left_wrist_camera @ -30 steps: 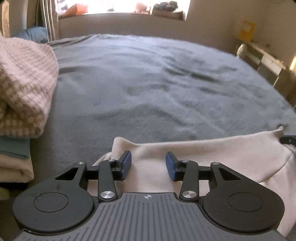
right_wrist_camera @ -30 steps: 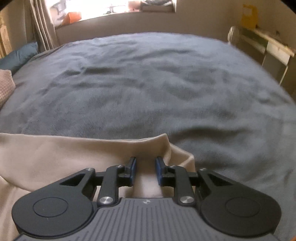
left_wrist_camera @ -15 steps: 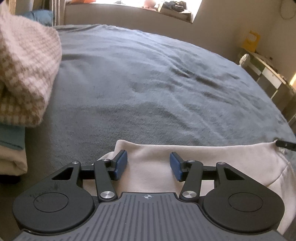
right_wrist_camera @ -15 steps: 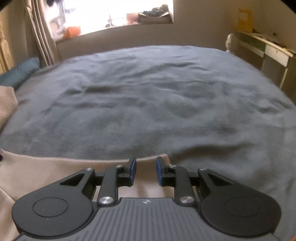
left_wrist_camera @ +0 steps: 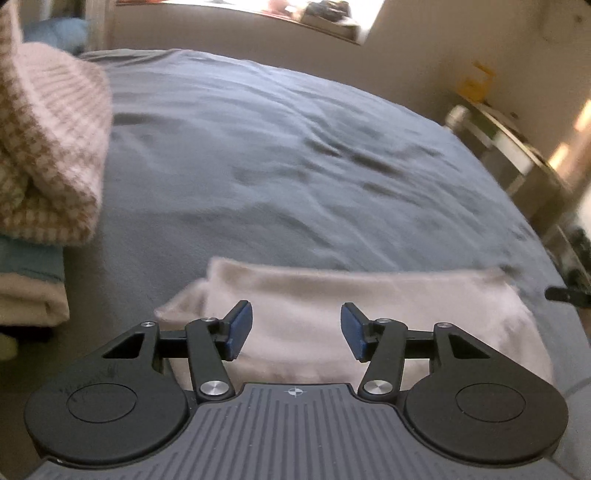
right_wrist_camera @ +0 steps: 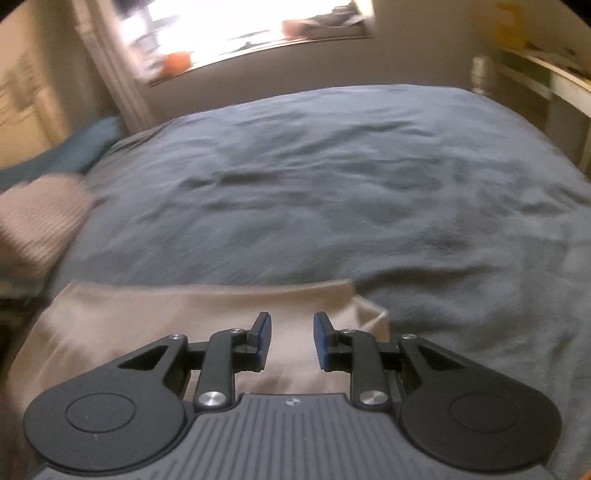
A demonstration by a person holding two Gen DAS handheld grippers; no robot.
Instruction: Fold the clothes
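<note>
On the far left of the bed, seen from the left wrist view, a checked pink-and-cream blanket (left_wrist_camera: pixel 48 147) slumps over a stack of folded laundry (left_wrist_camera: pixel 31 284), teal on cream, close by the beige garment's left end. A blue pillow (left_wrist_camera: pixel 55 31) shows behind it near the curtain. Across the middle spreads the grey bedspread (left_wrist_camera: pixel 295 155), rumpled and bare beyond the garment. Up at the back a bright window sill (right_wrist_camera: pixel 258 33) carries blurred clutter, and to the right a pale desk (right_wrist_camera: pixel 546 74) stands against the wall beside the bed.

Lying flat along the near edge of the bed is the beige garment (left_wrist_camera: pixel 332 314), folded into a long band with a small flap turned up at its left corner. Over its left part hangs the left gripper (left_wrist_camera: pixel 296 330), its jaws widening, blue pads well apart and above the cloth, nothing between them. At the right edge of that view a dark fingertip of the other tool pokes in. Over the garment's right end, near a folded corner, hovers the right gripper (right_wrist_camera: pixel 292 341), its jaws also easing apart with a narrower gap, and no cloth pinched between the pads.
</note>
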